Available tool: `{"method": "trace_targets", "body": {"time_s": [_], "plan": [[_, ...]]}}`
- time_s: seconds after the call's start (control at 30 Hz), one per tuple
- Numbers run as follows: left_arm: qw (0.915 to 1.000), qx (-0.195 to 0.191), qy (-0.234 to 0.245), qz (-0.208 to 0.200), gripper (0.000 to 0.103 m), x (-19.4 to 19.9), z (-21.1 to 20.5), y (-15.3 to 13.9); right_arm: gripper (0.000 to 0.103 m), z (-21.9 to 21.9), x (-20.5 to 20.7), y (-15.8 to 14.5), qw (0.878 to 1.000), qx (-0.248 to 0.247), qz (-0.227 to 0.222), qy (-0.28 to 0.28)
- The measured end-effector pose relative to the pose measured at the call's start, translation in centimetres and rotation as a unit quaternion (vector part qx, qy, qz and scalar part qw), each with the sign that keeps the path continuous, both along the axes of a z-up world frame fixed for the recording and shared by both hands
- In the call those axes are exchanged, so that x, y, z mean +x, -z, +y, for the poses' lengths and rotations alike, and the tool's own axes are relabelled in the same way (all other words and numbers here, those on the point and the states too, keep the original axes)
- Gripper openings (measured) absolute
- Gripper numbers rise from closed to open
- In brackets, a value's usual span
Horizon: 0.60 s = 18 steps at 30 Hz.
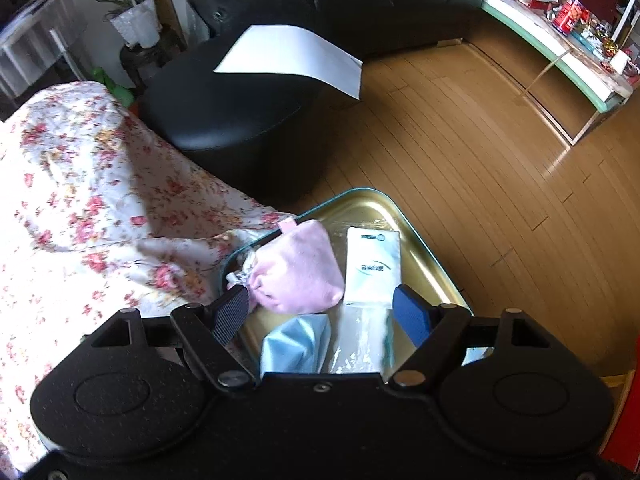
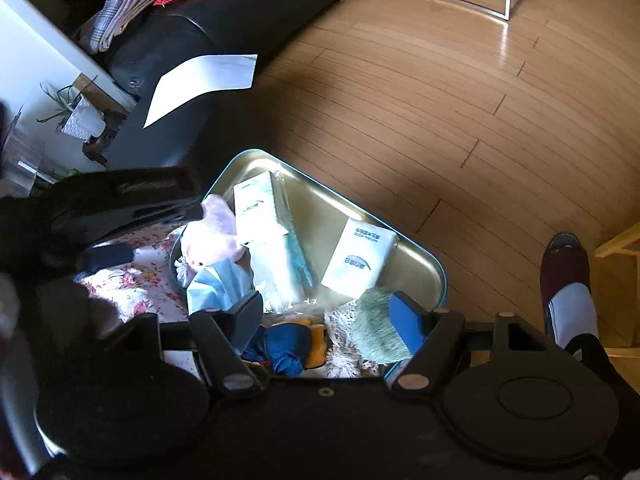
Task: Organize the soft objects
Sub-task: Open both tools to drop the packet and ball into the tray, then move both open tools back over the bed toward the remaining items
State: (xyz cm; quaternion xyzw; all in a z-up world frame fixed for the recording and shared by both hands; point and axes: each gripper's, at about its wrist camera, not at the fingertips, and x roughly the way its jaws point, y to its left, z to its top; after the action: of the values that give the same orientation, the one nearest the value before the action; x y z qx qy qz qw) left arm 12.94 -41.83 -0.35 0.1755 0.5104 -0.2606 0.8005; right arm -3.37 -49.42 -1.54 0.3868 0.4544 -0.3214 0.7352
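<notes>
Left gripper (image 1: 322, 312) pitched steeply down, jaws parted about midway, nothing pressed between the pads. Right gripper (image 2: 334, 318) same steep downward pitch, jaws also roughly half apart, pads not clamping anything. Left unit's black body shows at the left edge of the right wrist view

A gold tin tray (image 2: 416, 254) with a teal rim holds the soft things: a pink pouch (image 1: 298, 270) at its left edge, a light-blue satin cloth (image 1: 294, 342) beside it, two white tissue packs (image 2: 360, 258) lying flat, and a fuzzy green cloth (image 2: 378, 328).
</notes>
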Motion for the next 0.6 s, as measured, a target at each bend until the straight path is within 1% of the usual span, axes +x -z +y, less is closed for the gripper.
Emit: {"method": "trace_targets", "body": {"time_s": [0.3, 0.47, 0.6], "plan": [[0.9999, -0.002, -0.009, -0.013, 0.075, -1.5, 3.1, -1.7, 0.070, 0.4, -0.4, -0.1, 1.000, -0.008, 0.005, -0.009], [0.9996, -0.002, -0.022, -0.019, 0.075, -2.4, 5.1, -2.5, 0.070, 0.3, -0.8, -0.1, 1.000, -0.007, 0.008, -0.012], [0.9991, -0.003, -0.037, -0.021, 0.076, -2.9, 7.2, -3.1, 0.070, 0.7, -0.7, -0.2, 0.999, -0.017, 0.013, -0.024]]}}
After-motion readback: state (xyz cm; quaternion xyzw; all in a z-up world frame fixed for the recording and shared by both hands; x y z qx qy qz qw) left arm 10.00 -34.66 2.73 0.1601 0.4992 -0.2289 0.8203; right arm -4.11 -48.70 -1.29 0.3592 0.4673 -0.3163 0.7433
